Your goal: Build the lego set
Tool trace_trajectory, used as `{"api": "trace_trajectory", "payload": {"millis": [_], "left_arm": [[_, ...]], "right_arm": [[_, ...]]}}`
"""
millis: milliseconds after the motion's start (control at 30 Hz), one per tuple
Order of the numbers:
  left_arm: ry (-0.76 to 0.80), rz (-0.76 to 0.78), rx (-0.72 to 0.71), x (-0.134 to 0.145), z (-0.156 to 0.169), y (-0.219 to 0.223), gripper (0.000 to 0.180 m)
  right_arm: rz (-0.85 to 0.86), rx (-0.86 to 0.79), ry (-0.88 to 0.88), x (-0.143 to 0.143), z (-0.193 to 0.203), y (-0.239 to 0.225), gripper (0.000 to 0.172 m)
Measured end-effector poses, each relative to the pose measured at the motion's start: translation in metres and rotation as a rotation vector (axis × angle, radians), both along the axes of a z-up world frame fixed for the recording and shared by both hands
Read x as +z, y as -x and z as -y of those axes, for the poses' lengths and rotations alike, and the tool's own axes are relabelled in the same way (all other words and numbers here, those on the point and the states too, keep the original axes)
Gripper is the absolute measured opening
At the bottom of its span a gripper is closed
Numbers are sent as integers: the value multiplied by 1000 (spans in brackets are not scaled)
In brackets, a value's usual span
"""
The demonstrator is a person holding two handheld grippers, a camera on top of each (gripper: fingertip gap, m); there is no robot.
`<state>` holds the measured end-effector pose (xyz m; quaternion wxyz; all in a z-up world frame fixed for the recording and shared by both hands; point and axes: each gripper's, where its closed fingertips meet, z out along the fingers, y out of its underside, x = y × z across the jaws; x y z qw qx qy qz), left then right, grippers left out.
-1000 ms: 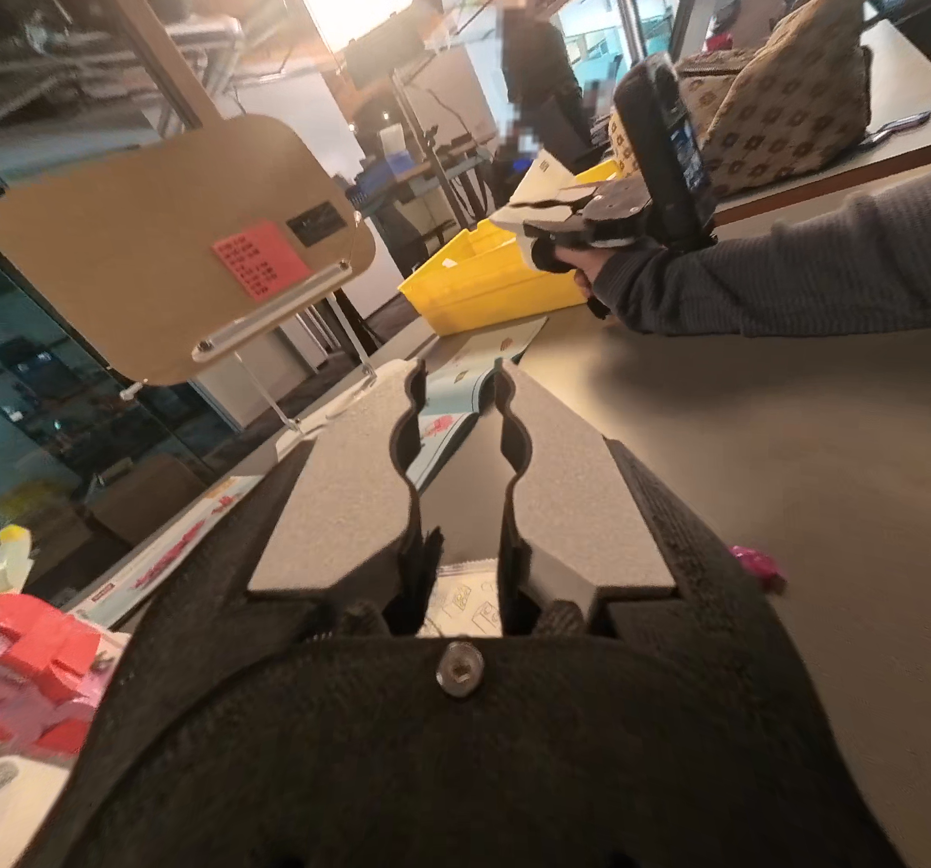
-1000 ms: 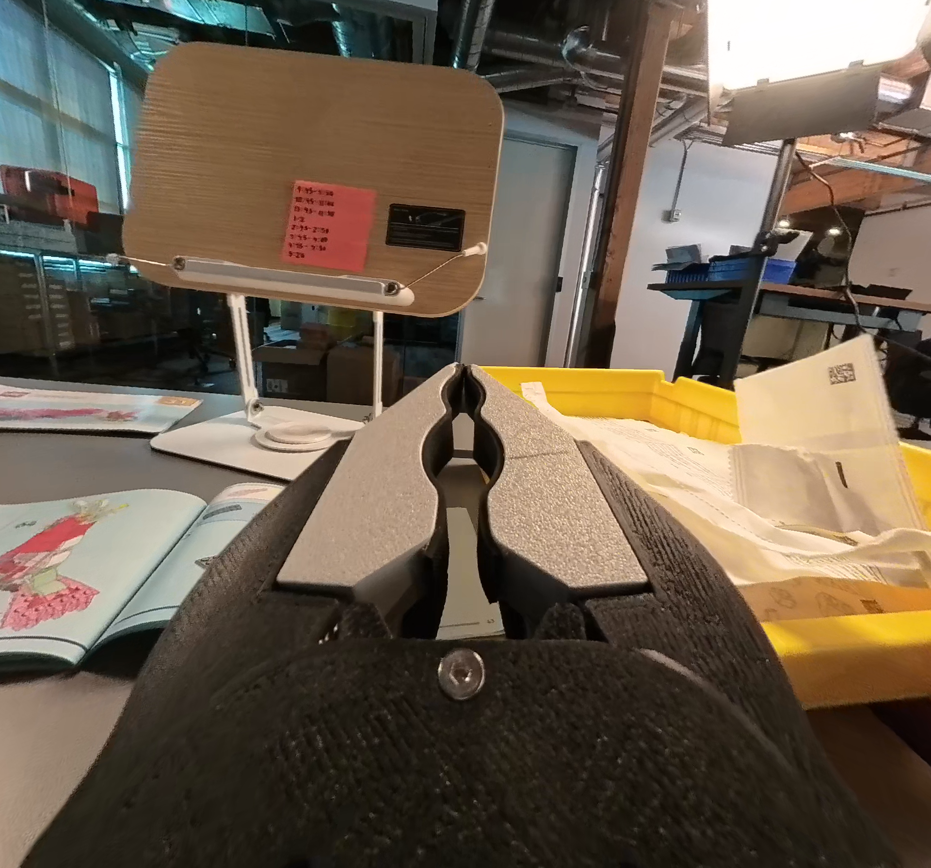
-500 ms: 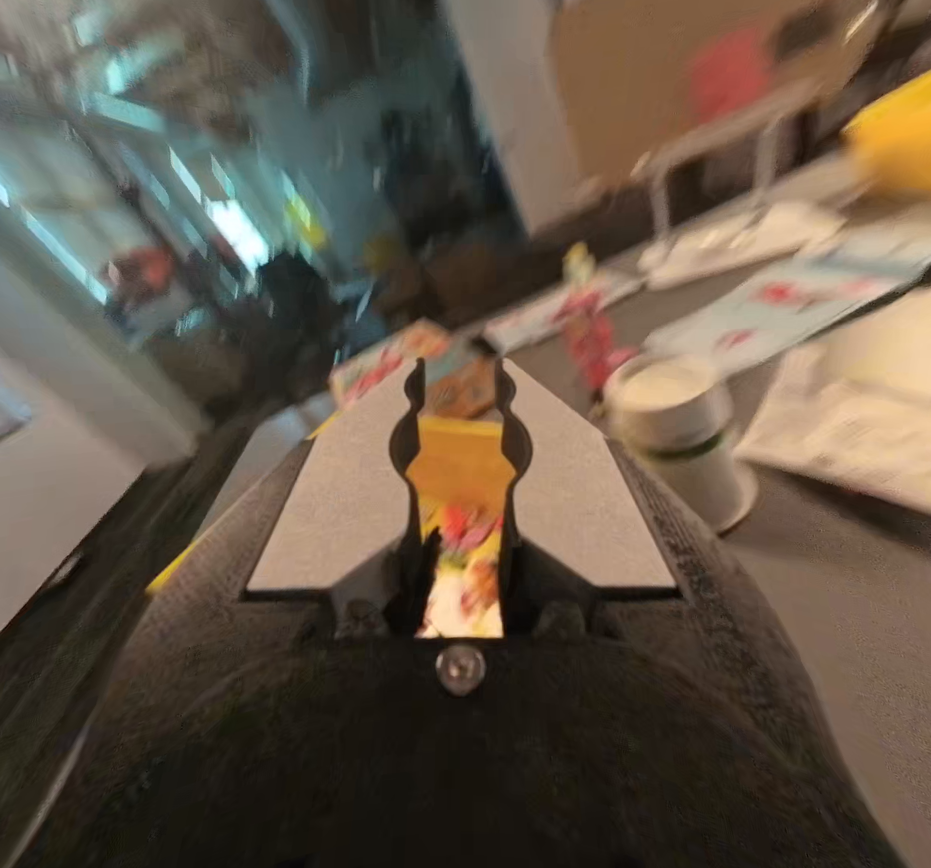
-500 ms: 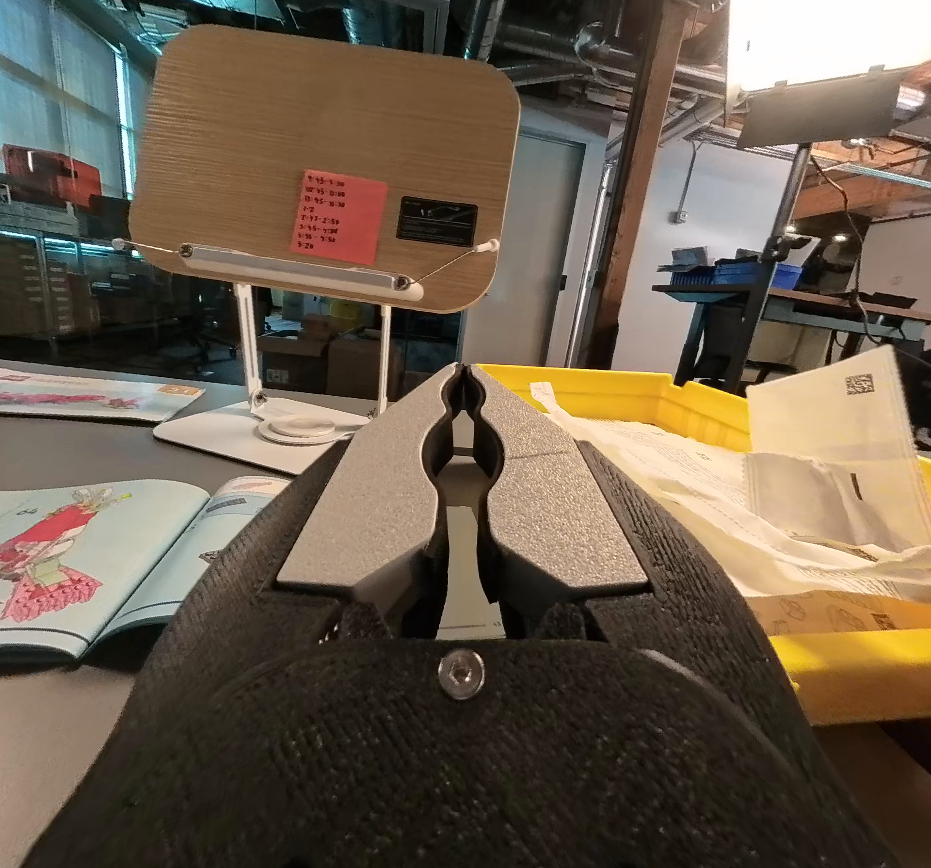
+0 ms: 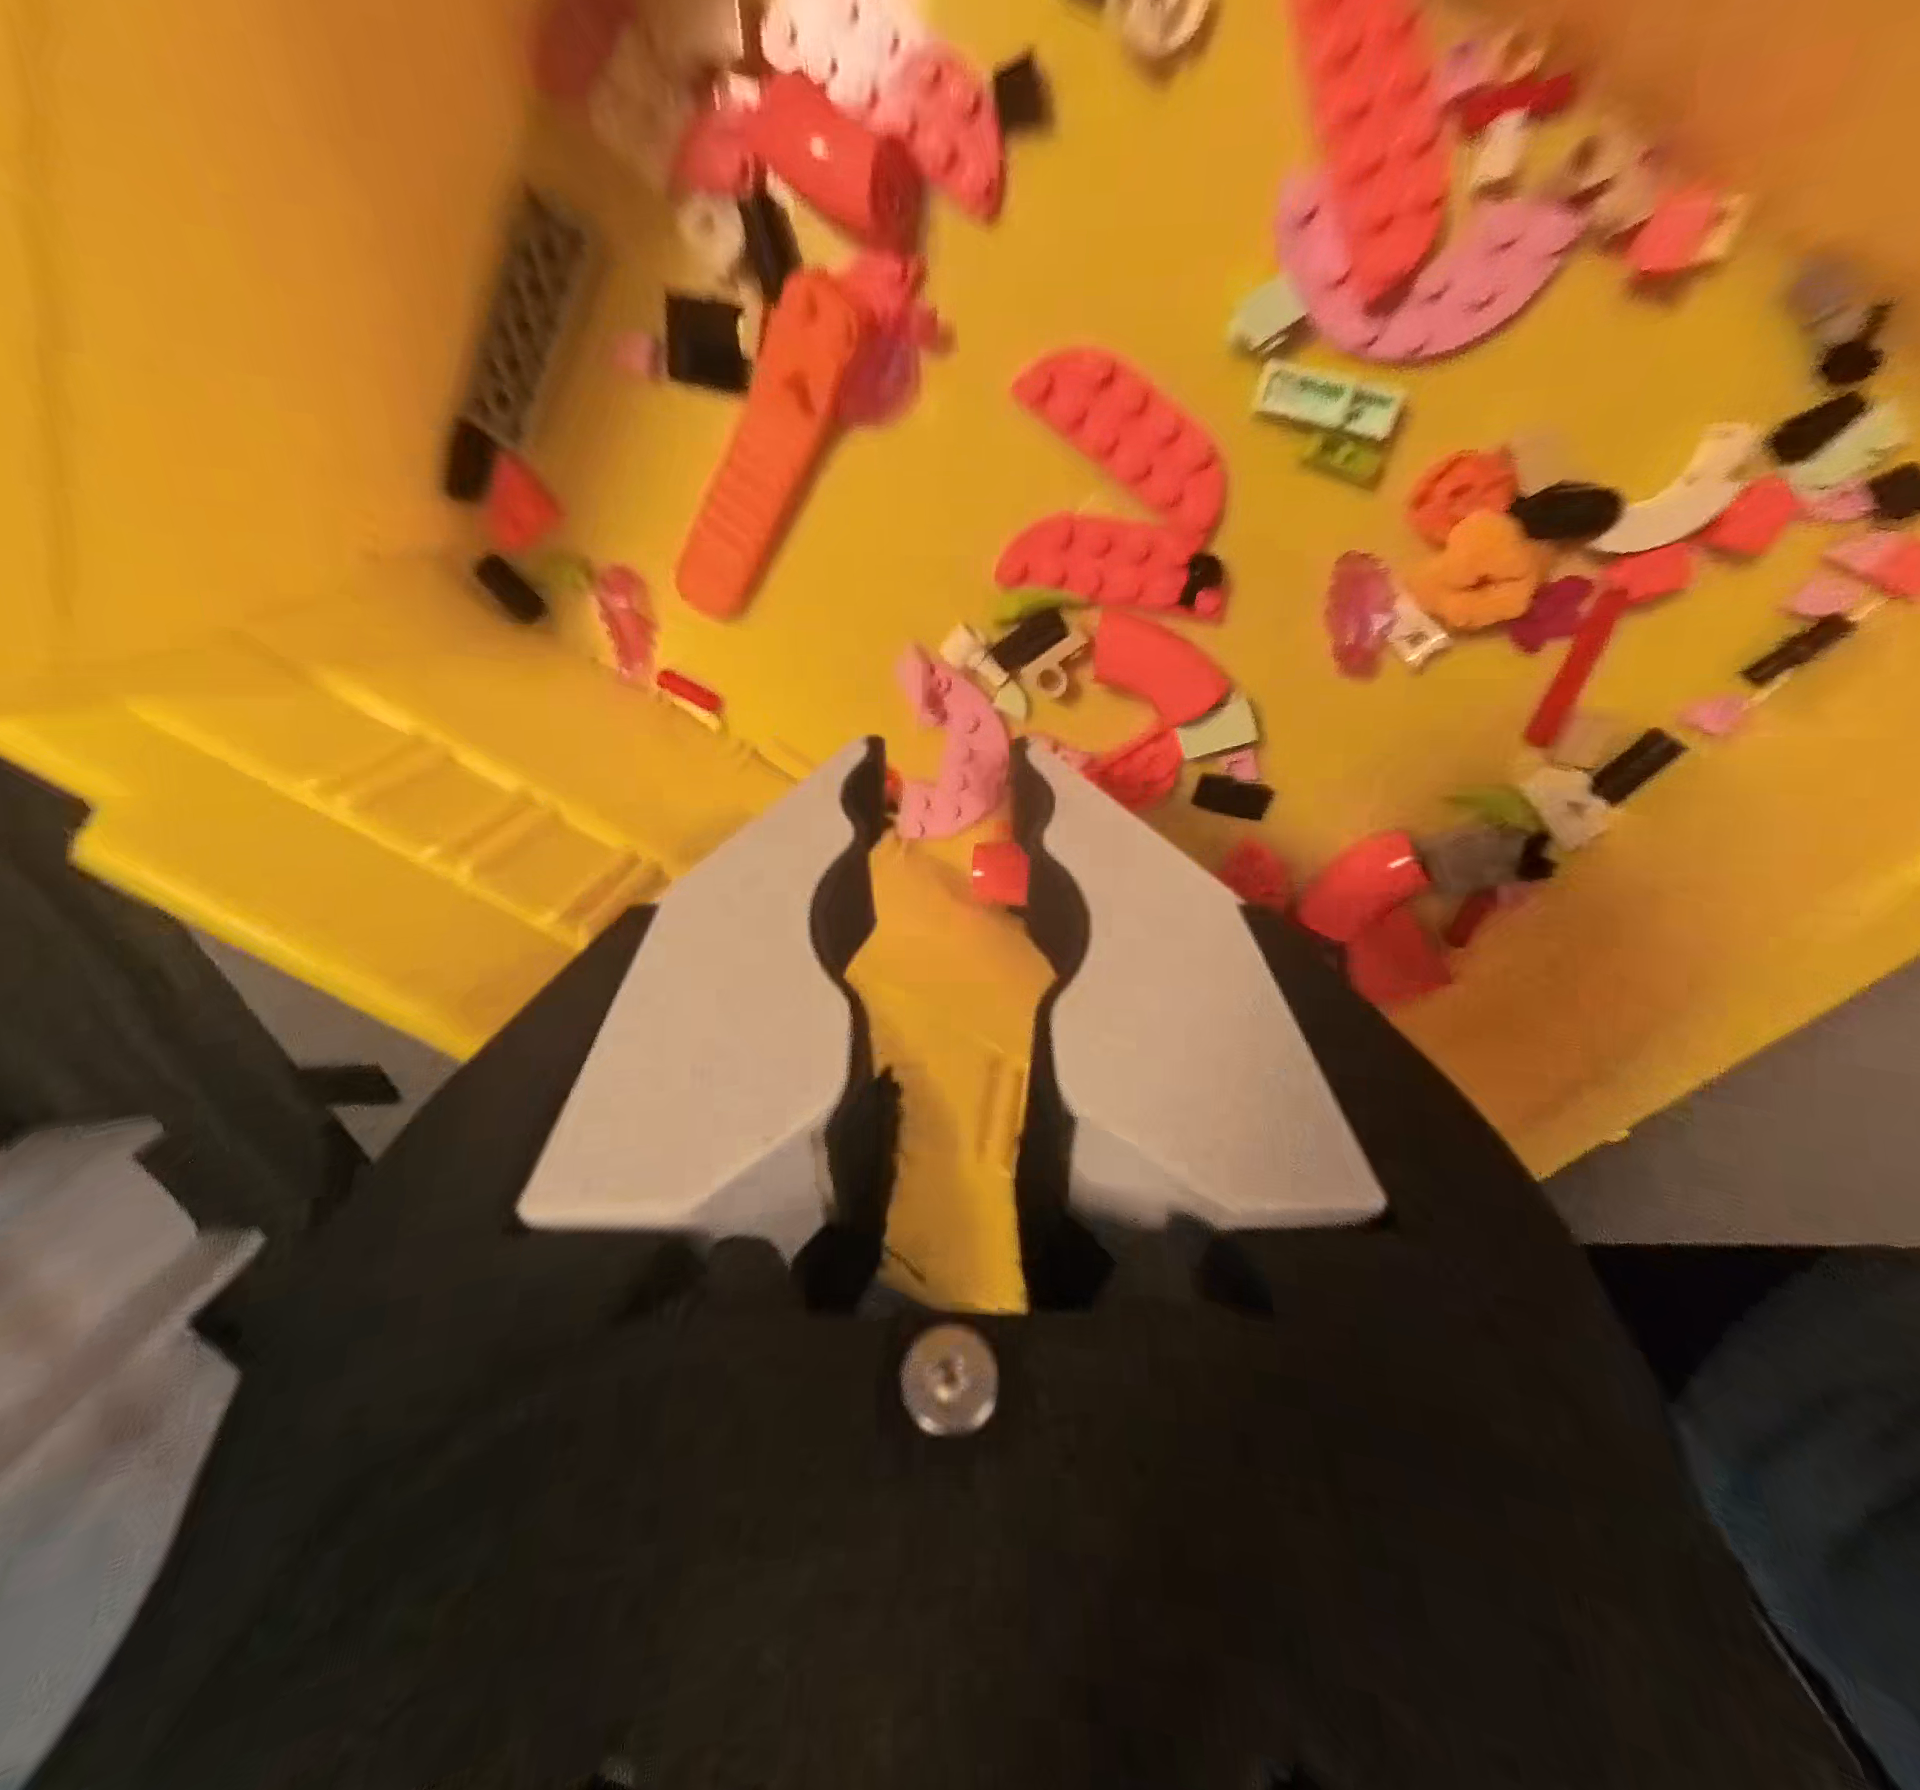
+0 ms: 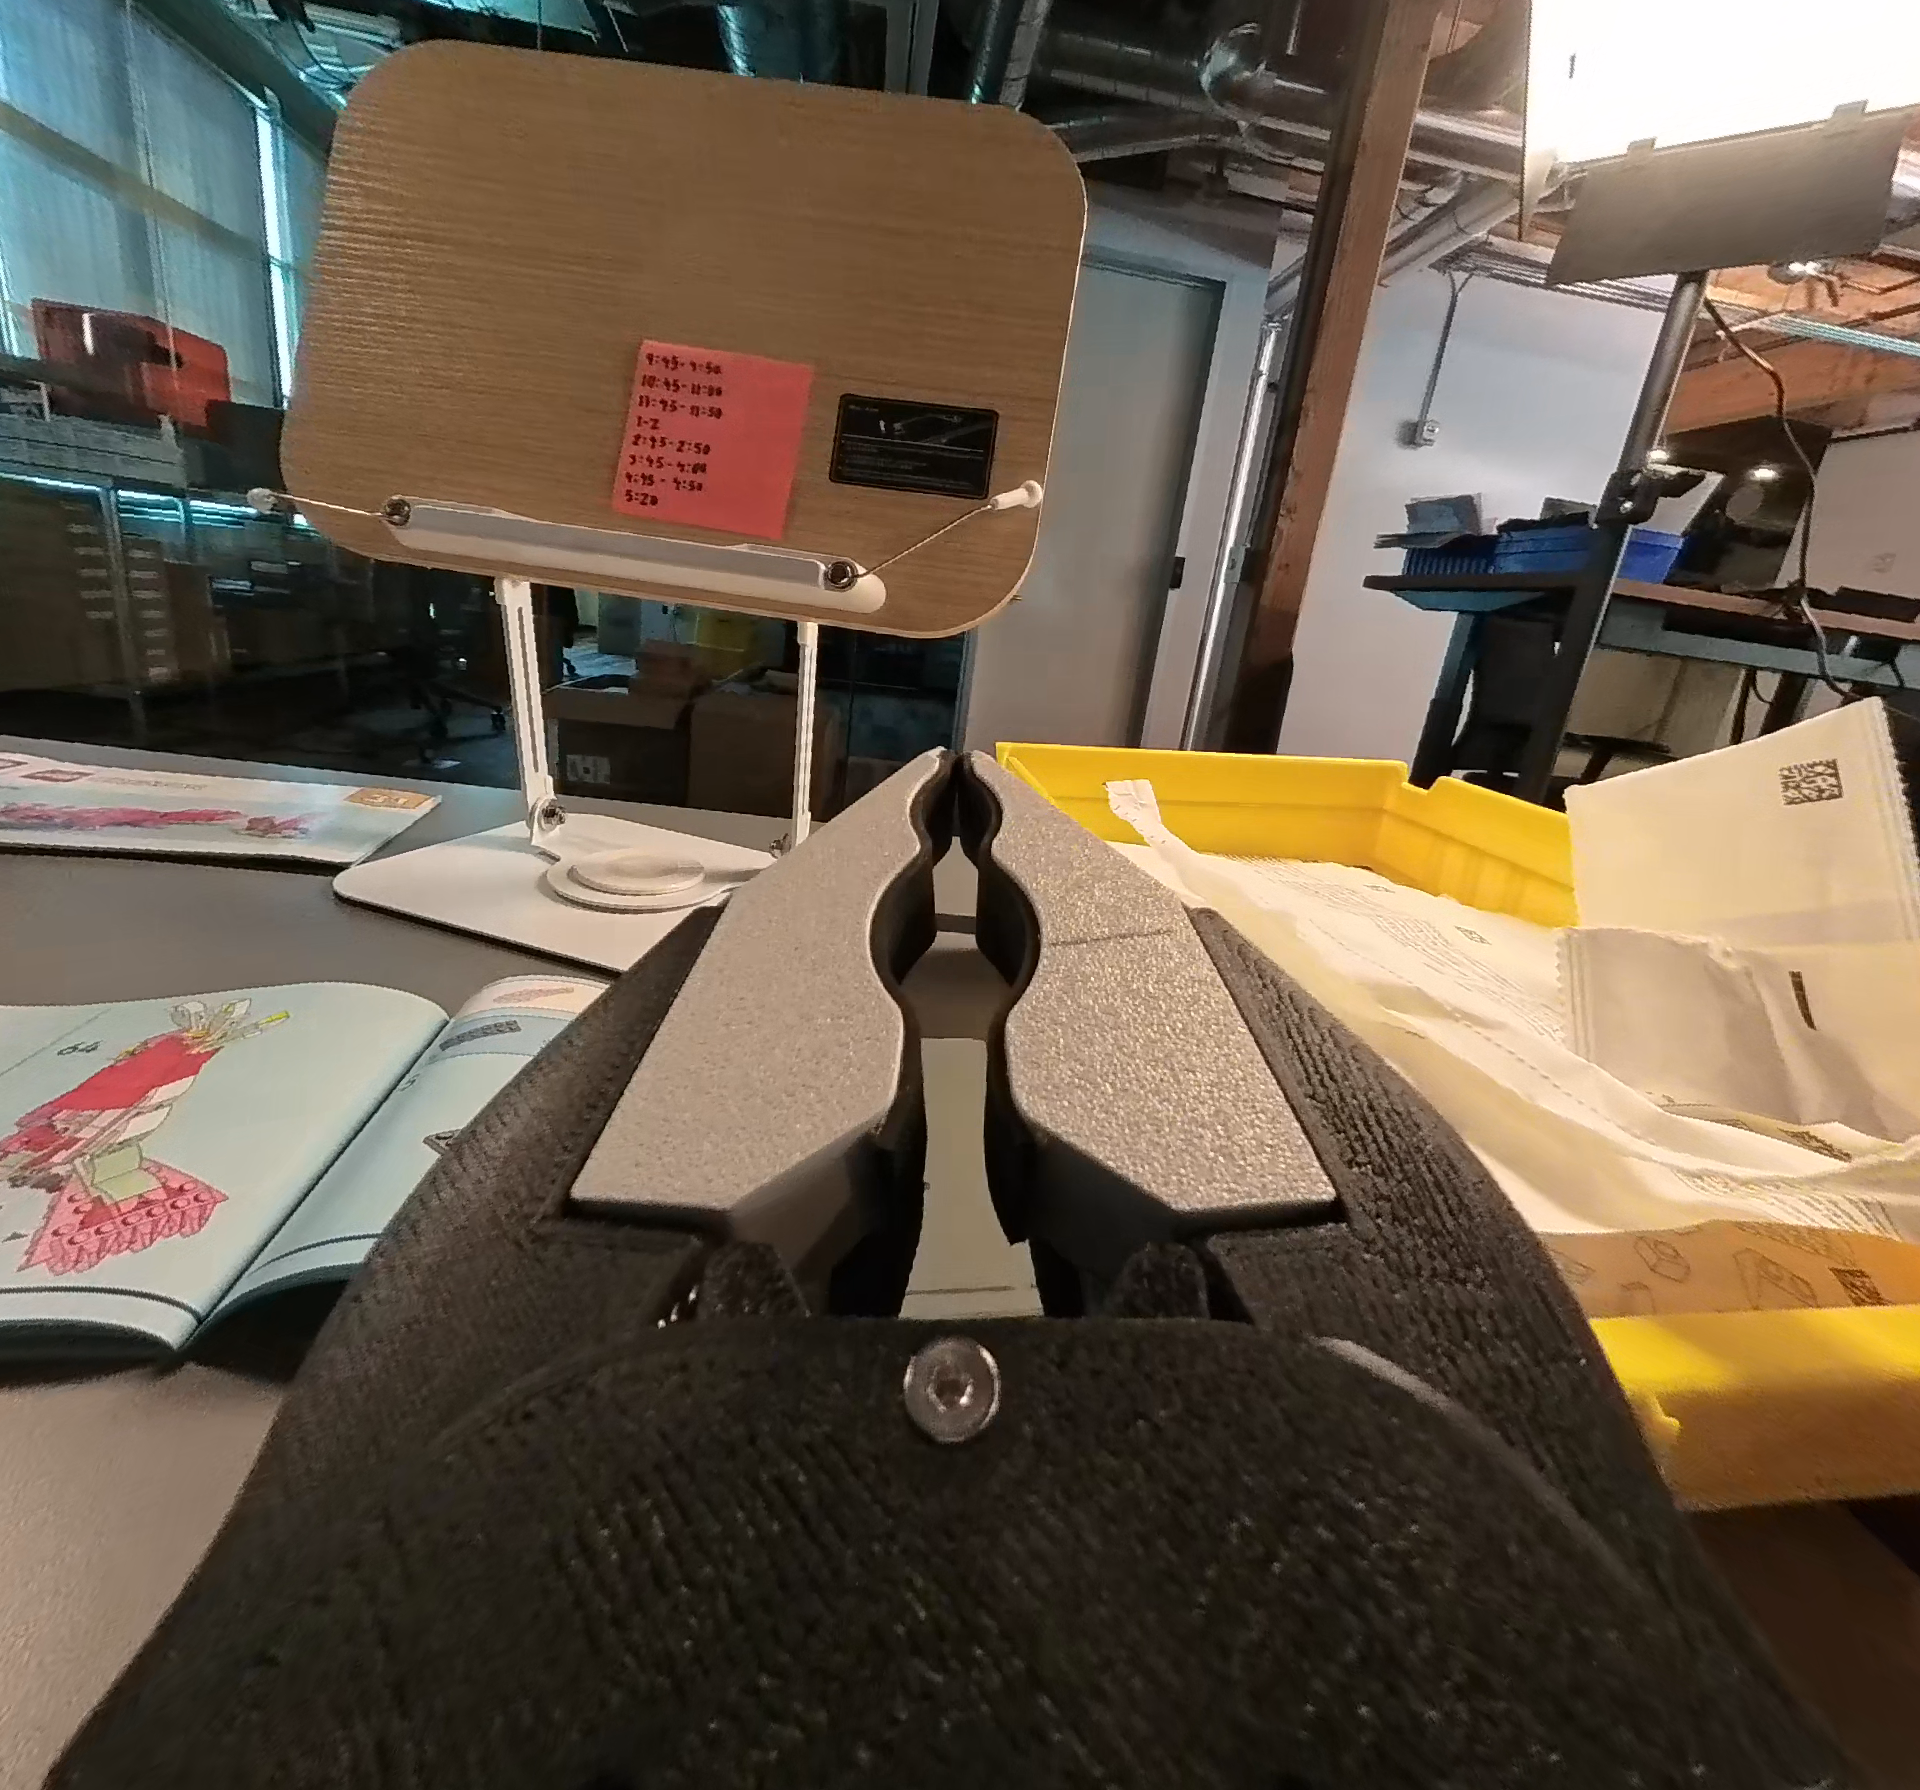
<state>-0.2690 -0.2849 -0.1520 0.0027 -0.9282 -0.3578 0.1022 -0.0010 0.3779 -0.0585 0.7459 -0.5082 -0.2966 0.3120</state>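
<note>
Left tongs (image 5: 948,764) now over yellow bin (image 5: 312,784), right tongs (image 6: 957,766) unmoved

Ahead of the left tongs (image 5: 951,774), parted over a yellow bin (image 5: 312,805): floor crowded with small bricks; pink curved plate (image 5: 951,769) between the tips, bin wall close on the left. Ahead of the closed right tongs (image 6: 956,761): open worktop (image 6: 187,909), then book stand (image 6: 681,338); booklet (image 6: 239,1117) left, paper-filled yellow tray (image 6: 1299,795) right.
</note>
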Motion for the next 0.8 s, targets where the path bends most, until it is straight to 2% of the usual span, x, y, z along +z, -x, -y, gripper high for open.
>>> {"api": "trace_trajectory", "payload": {"millis": [167, 267, 567, 800], "left_arm": [[71, 145, 110, -25, 13, -6, 22], [43, 172, 192, -34, 8, -4, 43], [-10, 248, 237, -38, 7, -6, 14], [-5, 190, 163, -35, 6, -8, 13]], "right_arm": [[-7, 8, 7, 0, 0, 0, 0], [-10, 14, 13, 0, 0, 1, 0], [-14, 21, 23, 0, -1, 1, 0], [-16, 26, 30, -1, -1, 2, 0]]}}
